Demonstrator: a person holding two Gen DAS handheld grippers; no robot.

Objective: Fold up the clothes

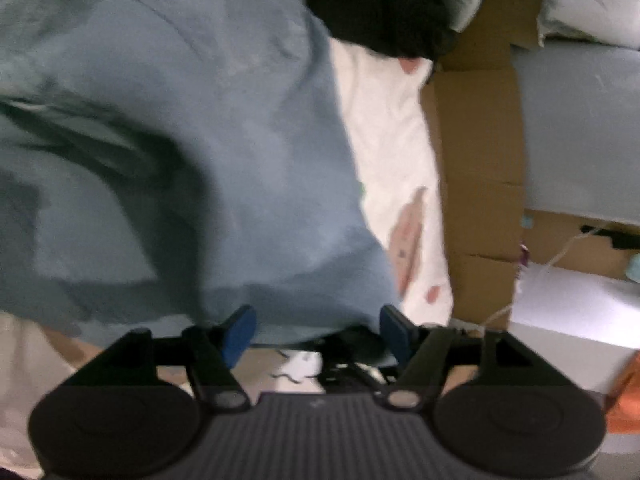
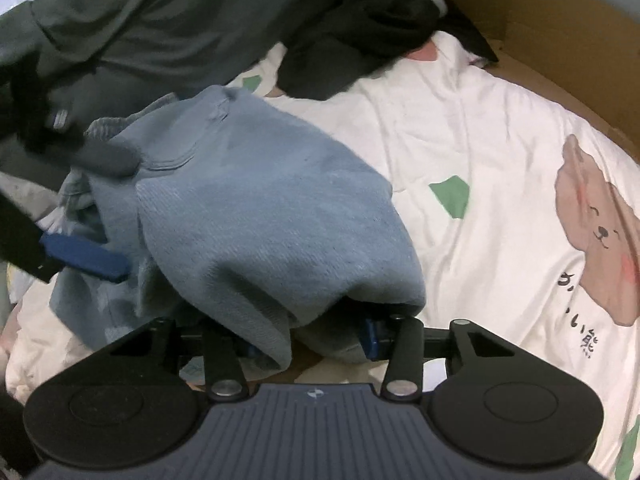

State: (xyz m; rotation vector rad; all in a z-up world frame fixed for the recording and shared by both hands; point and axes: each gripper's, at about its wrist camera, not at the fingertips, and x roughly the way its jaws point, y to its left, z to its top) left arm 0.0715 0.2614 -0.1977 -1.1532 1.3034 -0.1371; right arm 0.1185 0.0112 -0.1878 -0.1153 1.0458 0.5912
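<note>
So the sweatshirt [image 2: 248, 216] is sitting on top of the bedsheet [image 2: 480, 152], draped right over the right gripper [image 2: 308, 340], which is basically buried under its near edge. The left gripper [image 2: 86, 258] comes in from the left, touching the sweatshirt's left side. Behind it there's a pile of clothes [image 2: 160, 20], also on the sheet. A cardboard box [image 2: 560, 32] runs along the far right edge of the bedsheet. Bear print [image 2: 600, 232] is off to the right.
</note>
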